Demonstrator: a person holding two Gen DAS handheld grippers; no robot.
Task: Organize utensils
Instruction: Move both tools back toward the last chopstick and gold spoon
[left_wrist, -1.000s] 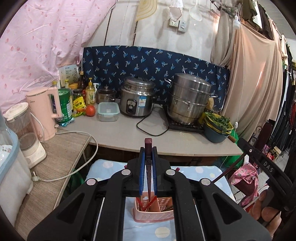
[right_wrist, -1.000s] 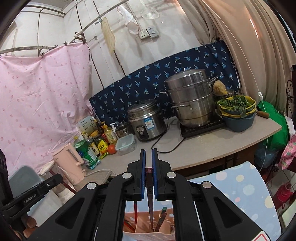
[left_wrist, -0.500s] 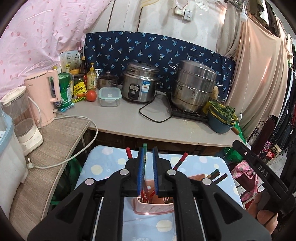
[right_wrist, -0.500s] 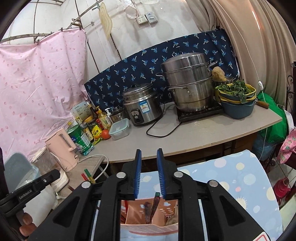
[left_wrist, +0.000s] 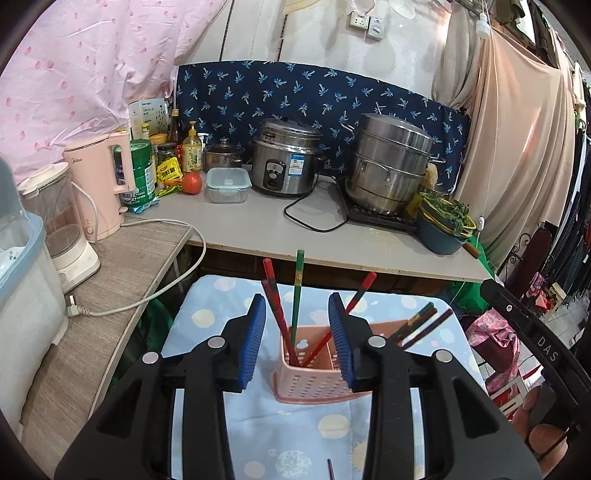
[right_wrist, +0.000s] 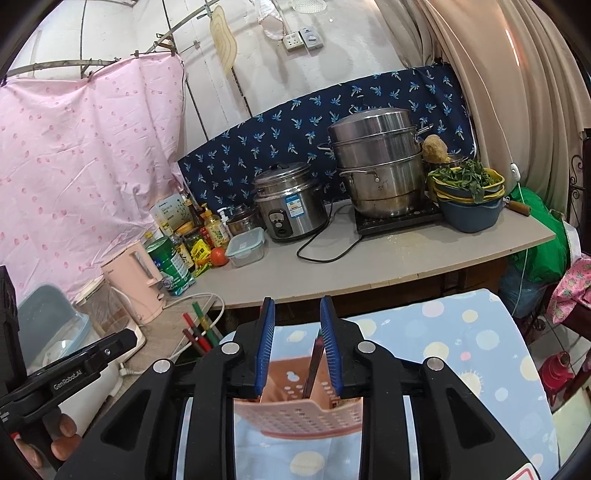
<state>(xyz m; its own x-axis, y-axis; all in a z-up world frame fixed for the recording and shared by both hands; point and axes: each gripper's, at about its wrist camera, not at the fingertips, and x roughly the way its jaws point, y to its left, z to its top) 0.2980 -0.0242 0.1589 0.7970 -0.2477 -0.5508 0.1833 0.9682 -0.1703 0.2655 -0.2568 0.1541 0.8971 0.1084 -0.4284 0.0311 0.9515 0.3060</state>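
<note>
At twelve o'clock of your just-opened, empty left gripper and right gripper, leaning chopsticks could tip the pink caddy if clipped.

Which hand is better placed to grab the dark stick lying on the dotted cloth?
Probably left: the stick lies under the left gripper, whose jaws have just been opening and grip nothing; the right view misses it.

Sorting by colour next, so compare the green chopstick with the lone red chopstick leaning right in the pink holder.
The green chopstick stands nearly upright; the red chopstick tilts far right. The green one's tip reaches higher in the left wrist view. Both stand in the pink holder, gripped by neither gripper.
</note>
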